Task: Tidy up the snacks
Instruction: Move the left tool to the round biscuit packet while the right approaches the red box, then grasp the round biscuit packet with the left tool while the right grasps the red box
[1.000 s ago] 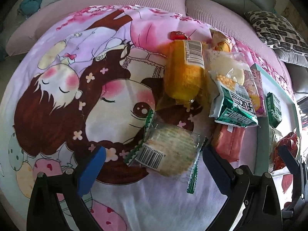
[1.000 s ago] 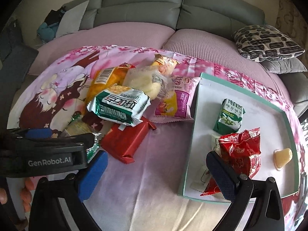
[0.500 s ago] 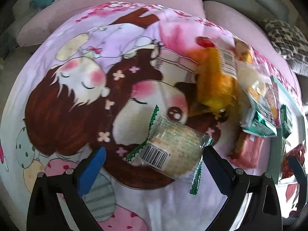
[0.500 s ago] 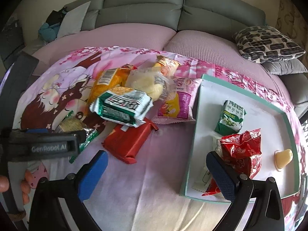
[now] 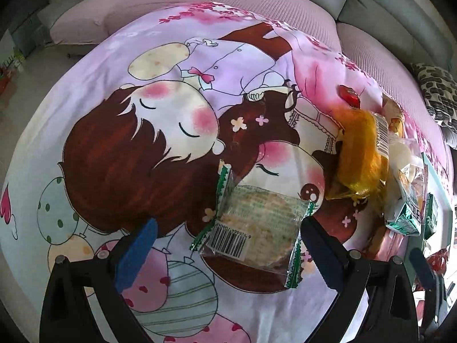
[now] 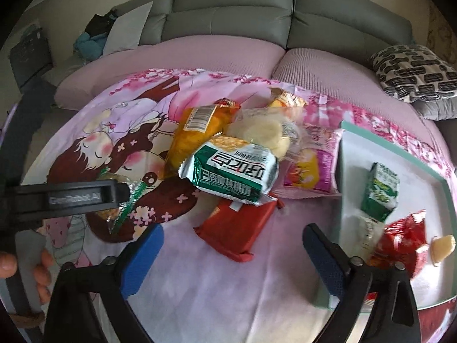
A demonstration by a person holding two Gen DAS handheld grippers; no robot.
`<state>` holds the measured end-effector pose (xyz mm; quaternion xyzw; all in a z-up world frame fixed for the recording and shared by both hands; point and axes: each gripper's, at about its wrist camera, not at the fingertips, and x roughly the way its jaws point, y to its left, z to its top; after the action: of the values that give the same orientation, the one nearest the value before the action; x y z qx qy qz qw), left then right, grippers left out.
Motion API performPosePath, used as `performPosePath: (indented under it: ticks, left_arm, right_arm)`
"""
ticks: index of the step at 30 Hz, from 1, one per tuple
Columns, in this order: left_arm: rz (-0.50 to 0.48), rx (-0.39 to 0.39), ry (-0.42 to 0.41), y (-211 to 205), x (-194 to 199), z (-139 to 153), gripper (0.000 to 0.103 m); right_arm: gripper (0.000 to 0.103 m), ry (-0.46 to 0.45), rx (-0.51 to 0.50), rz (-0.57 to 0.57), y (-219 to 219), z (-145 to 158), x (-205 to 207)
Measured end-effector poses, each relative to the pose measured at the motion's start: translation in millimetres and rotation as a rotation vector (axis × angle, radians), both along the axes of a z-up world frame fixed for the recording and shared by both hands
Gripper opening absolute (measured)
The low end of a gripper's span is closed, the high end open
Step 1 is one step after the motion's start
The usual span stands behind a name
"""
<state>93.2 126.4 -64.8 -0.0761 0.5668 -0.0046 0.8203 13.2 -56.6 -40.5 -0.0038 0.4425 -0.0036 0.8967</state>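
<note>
While the left gripper stands open around the cracker pack at lower centre of the left view, its right finger sits on the wrapper edge; closing could pinch only film and let it slip. Right view: right gripper, jaws just narrowing but open and empty, nears the red pack; tray right.
</note>
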Motion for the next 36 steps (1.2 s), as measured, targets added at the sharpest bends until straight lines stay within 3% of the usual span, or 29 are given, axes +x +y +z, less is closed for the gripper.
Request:
performPosePath:
  ticks: [16, 17, 21, 26, 36]
  left_arm:
    - [-0.034, 0.034, 0.004, -16, 3, -3, 0.098]
    - [-0.03, 0.036, 0.003, -14, 2, -2, 0.095]
    - [-0.02, 0.019, -0.013, -8, -3, 2, 0.075]
    - [-0.029, 0.03, -0.02, -12, -4, 6, 0.064]
    - [-0.058, 0.022, -0.055, -18, -4, 19, 0.057]
  right_arm:
    - [0.074, 0.075, 0.036, -0.079, -9, -28, 29]
    - [0.064, 0.071, 0.035, -0.077, -9, -28, 28]
    - [0.061, 0.069, 0.053, -0.07, -11, -27, 27]
    - [0.058, 0.07, 0.067, -0.072, -13, -25, 24]
    - [0.051, 0.075, 0.118, -0.043, -12, -18, 10]
